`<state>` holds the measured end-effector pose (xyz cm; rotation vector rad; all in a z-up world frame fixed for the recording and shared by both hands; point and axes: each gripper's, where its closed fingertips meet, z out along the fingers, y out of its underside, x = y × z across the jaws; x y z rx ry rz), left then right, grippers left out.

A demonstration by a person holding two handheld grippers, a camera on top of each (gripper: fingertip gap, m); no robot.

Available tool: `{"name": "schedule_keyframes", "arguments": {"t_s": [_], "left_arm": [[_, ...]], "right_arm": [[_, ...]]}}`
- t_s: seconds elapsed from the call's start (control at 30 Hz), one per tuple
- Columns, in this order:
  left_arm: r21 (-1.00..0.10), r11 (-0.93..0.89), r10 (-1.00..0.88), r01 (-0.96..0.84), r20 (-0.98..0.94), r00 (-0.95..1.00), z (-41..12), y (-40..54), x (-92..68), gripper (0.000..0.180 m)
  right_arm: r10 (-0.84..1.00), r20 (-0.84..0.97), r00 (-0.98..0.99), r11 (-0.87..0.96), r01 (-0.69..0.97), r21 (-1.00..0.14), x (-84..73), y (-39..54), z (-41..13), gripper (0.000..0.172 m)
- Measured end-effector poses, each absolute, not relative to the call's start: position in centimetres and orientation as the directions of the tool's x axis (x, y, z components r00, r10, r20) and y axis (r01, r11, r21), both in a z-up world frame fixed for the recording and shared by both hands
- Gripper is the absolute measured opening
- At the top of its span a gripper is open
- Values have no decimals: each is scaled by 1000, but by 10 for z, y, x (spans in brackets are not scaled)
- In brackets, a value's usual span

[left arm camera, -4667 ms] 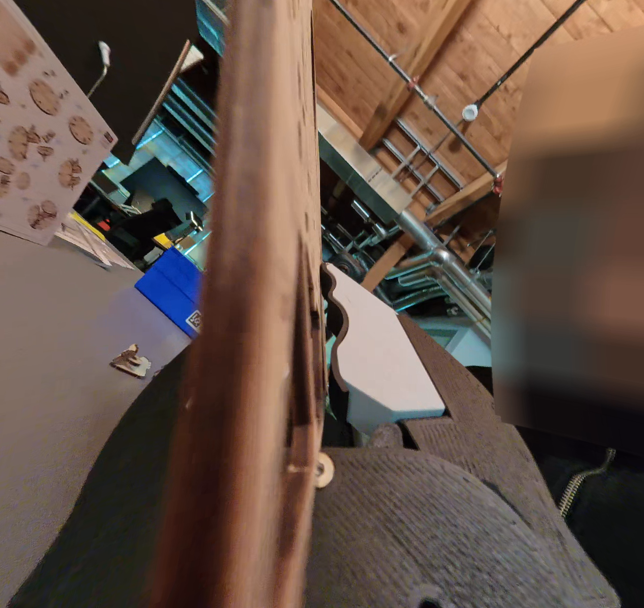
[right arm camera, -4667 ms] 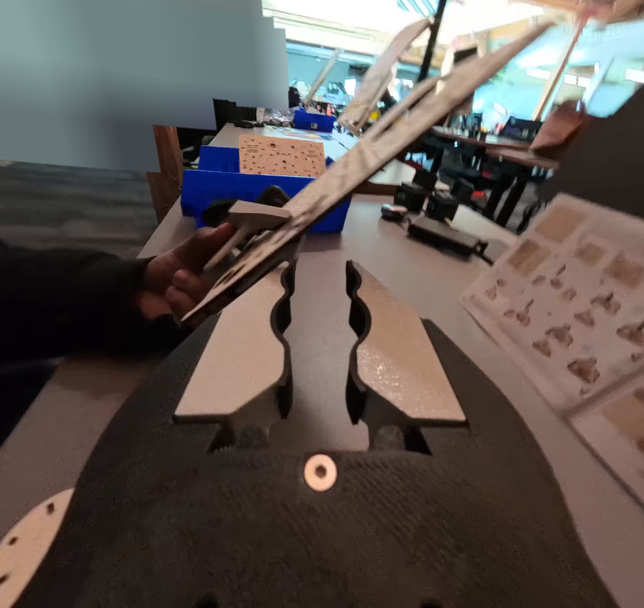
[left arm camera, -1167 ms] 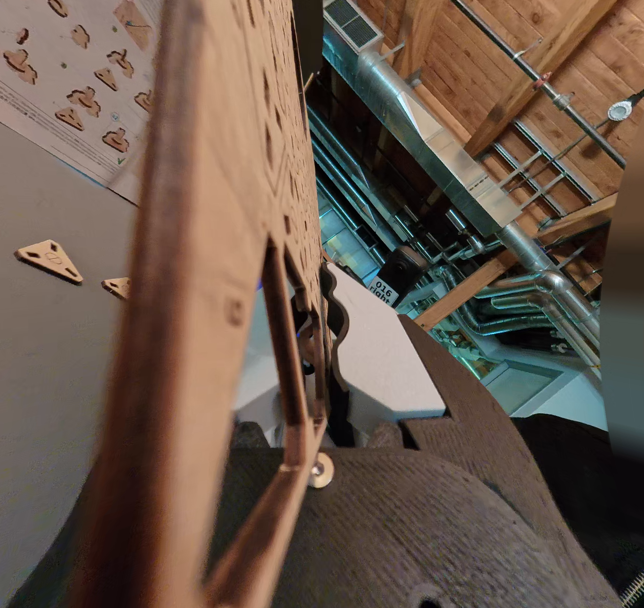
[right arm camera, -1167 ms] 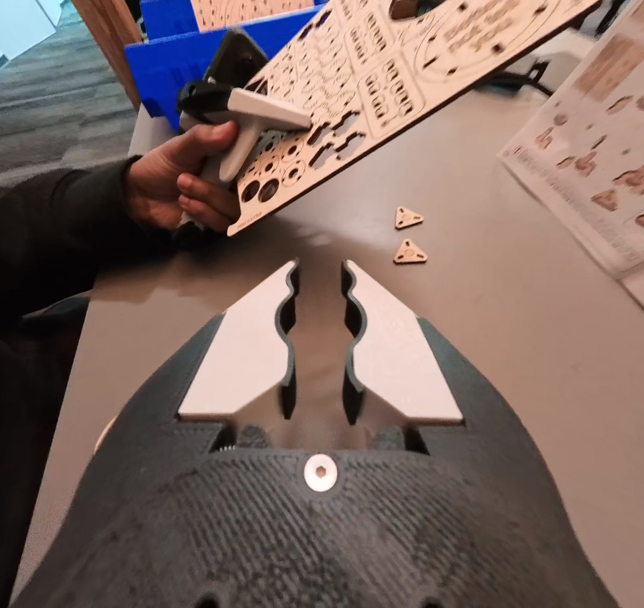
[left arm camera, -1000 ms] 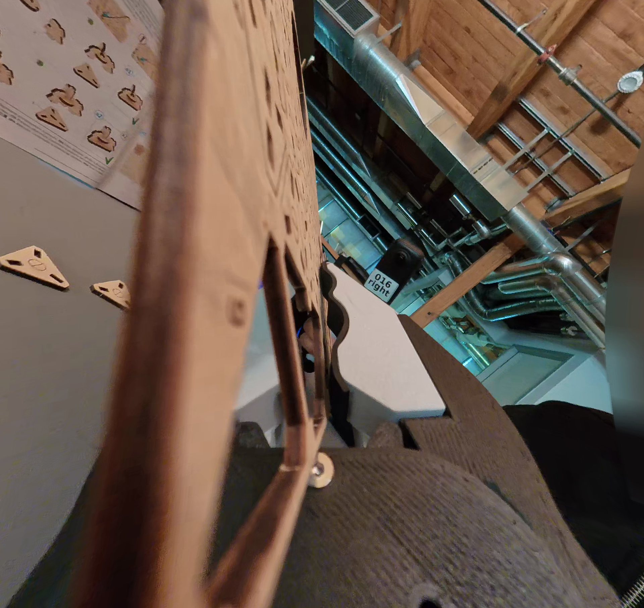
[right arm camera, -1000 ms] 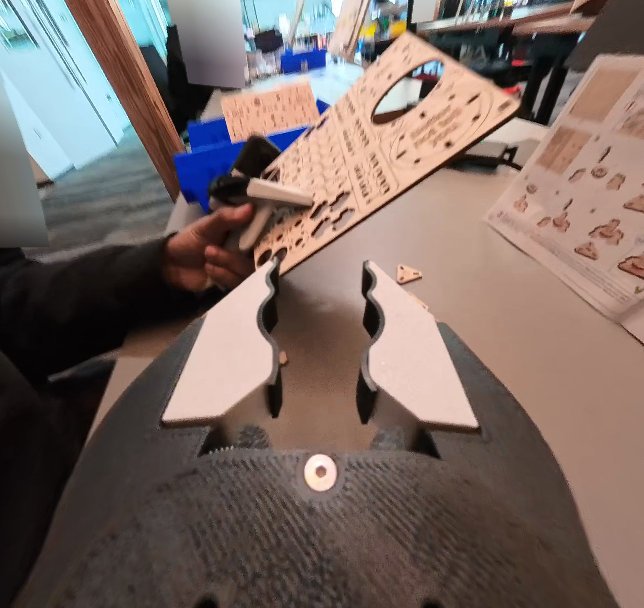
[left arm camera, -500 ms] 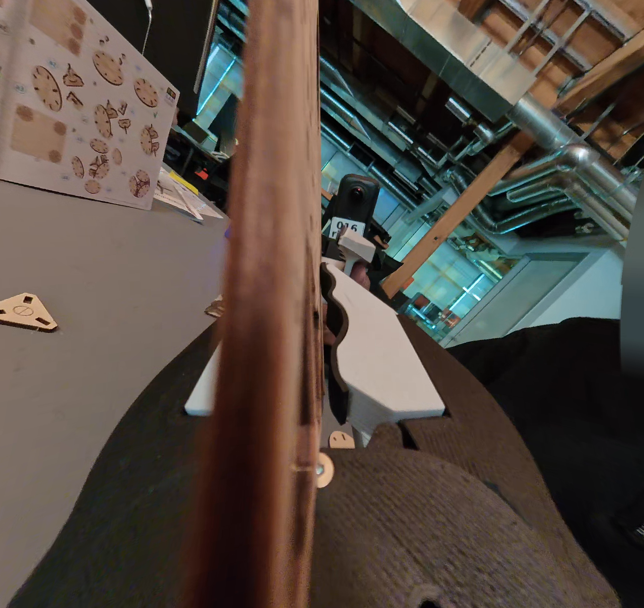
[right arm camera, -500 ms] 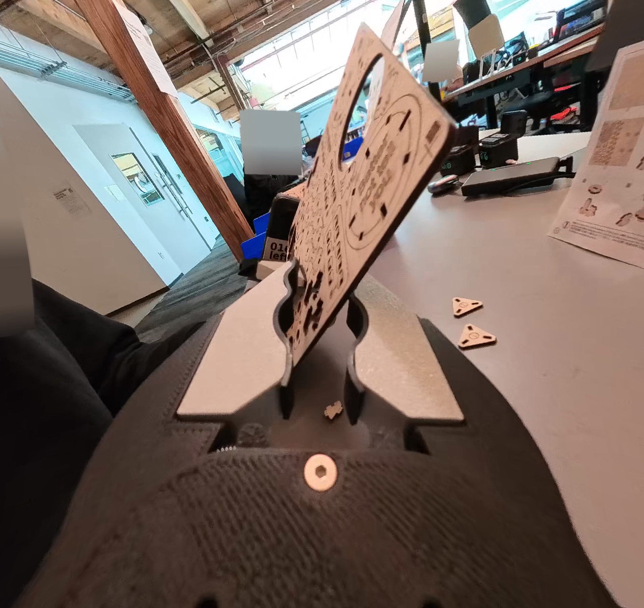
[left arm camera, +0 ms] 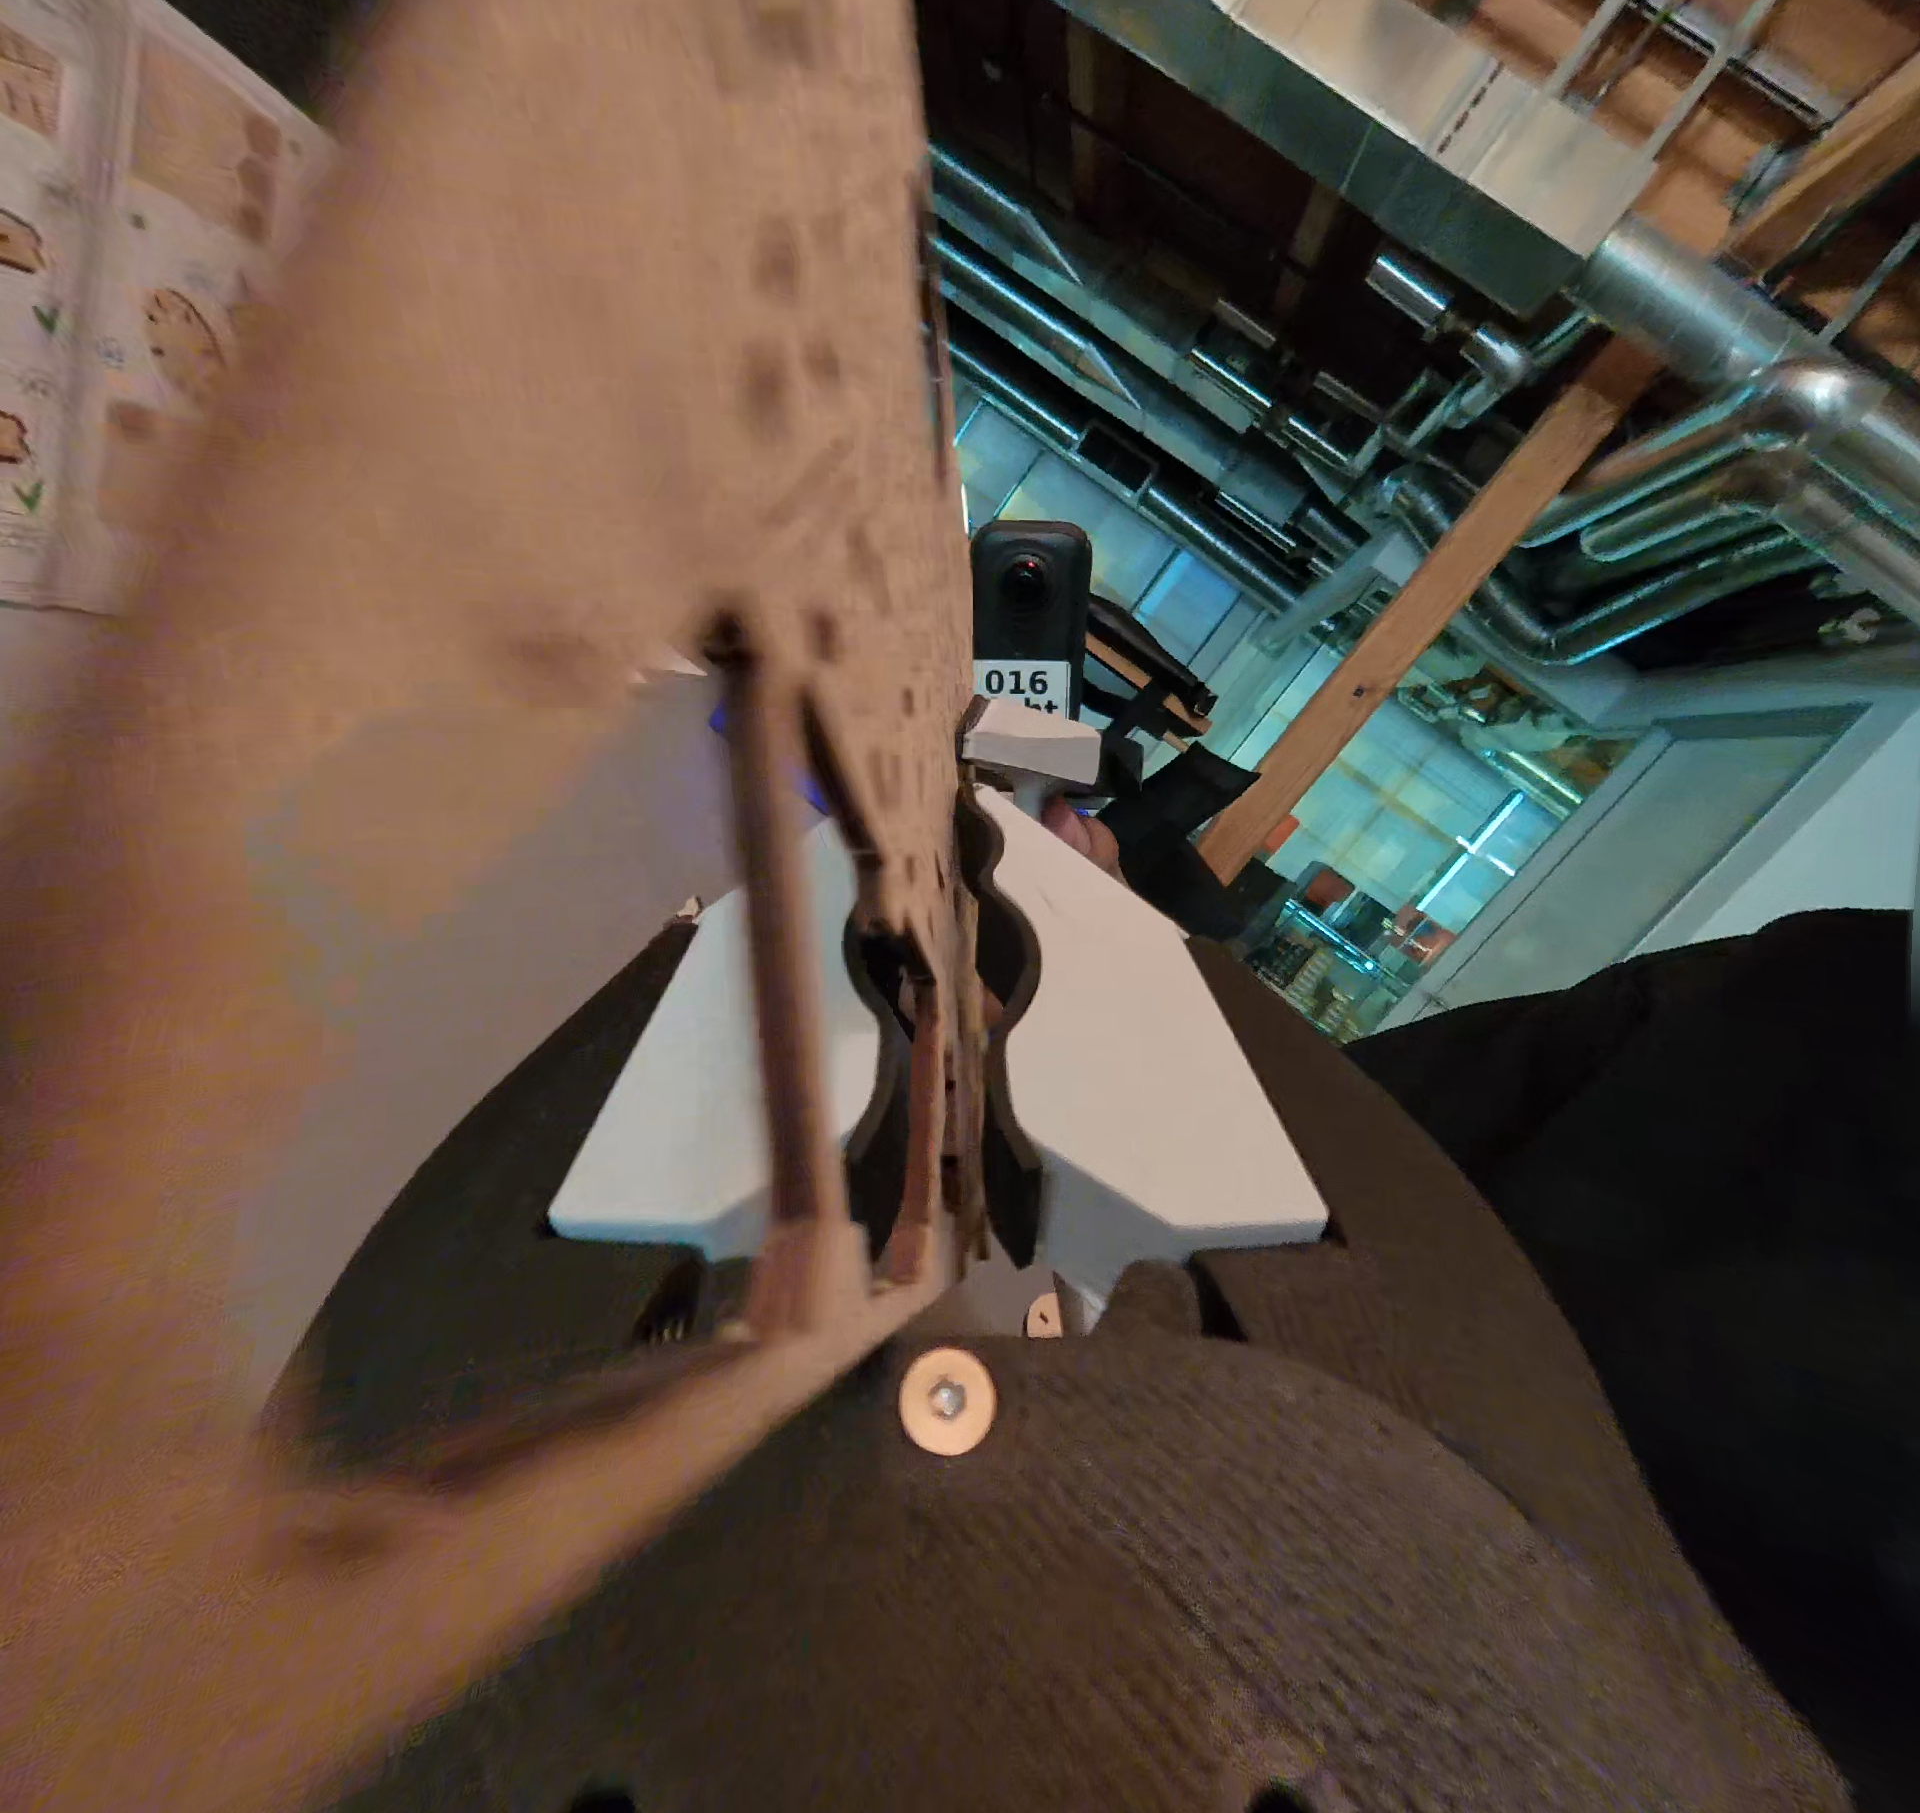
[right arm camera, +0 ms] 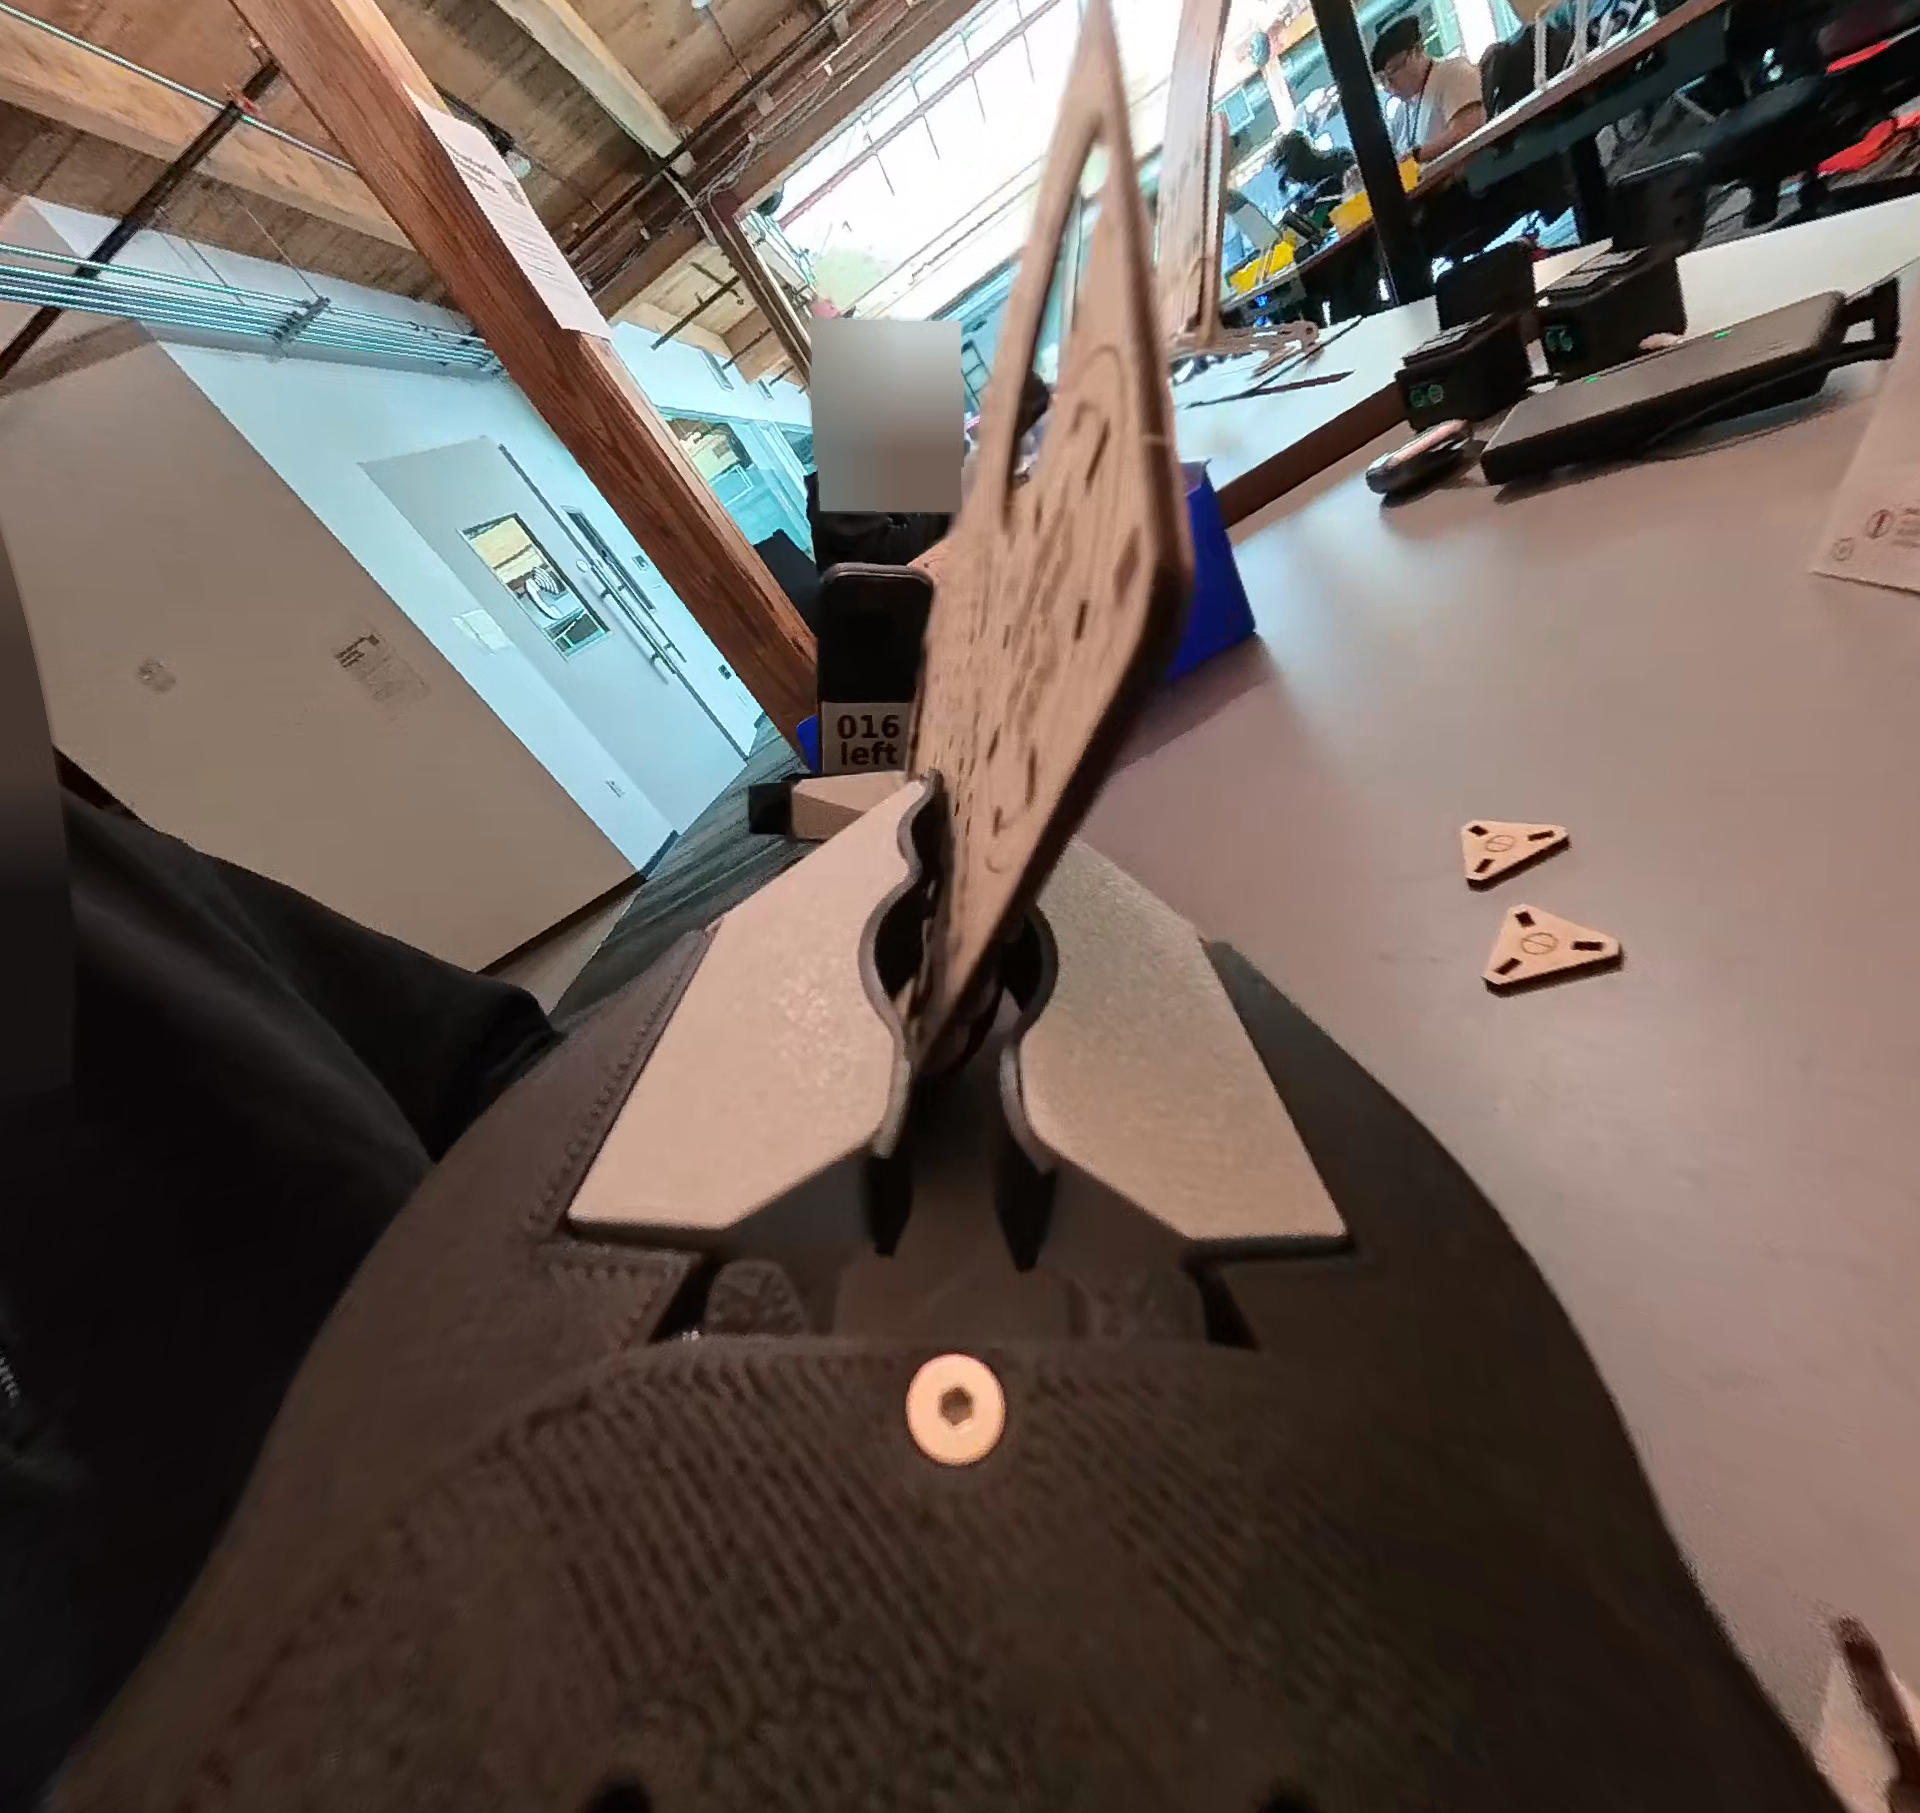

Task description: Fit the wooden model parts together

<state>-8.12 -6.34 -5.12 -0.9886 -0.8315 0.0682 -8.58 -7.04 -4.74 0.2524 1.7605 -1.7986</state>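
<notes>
A laser-cut wooden sheet [left arm camera: 623,413] with many cut-out shapes stands on edge between both grippers. My left gripper [left arm camera: 940,859] is shut on one edge of it; the sheet hides most of its left finger. My right gripper [right arm camera: 977,854] is shut on the opposite edge of the sheet [right arm camera: 1049,620], which rises steeply from its pads. The right gripper's finger [left arm camera: 1029,745] shows beyond the sheet in the left wrist view. The left gripper's finger [right arm camera: 831,813] shows behind the sheet in the right wrist view.
Two small wooden triangles [right arm camera: 1512,847] [right arm camera: 1548,944] lie on the grey table [right arm camera: 1558,703] to the right. A blue bin [right arm camera: 1210,568] stands behind the sheet. Black devices [right arm camera: 1642,381] sit farther back. A printed instruction sheet [left arm camera: 62,309] lies at the left. Both grippers' tips are close together, under 4 cm apart.
My right gripper came up to the sheet's free edge and its pads came together on it. The sheet swung from a slant to nearly upright. My left gripper kept its hold.
</notes>
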Motion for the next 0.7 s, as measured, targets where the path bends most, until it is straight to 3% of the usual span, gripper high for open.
{"name": "schedule_keyframes", "arguments": {"t_s": [0.37, 0.7], "left_arm": [[-799, 550, 502, 244, 550, 667, -51, -61, -87, 0], [-740, 607, 404, 290, 602, 689, -47, -59, -84, 0]], "right_arm": [[-244, -539, -806, 69, 540, -839, -94, -70, -52, 14], [-307, -546, -779, 101, 544, -833, -88, -64, -46, 2]]}}
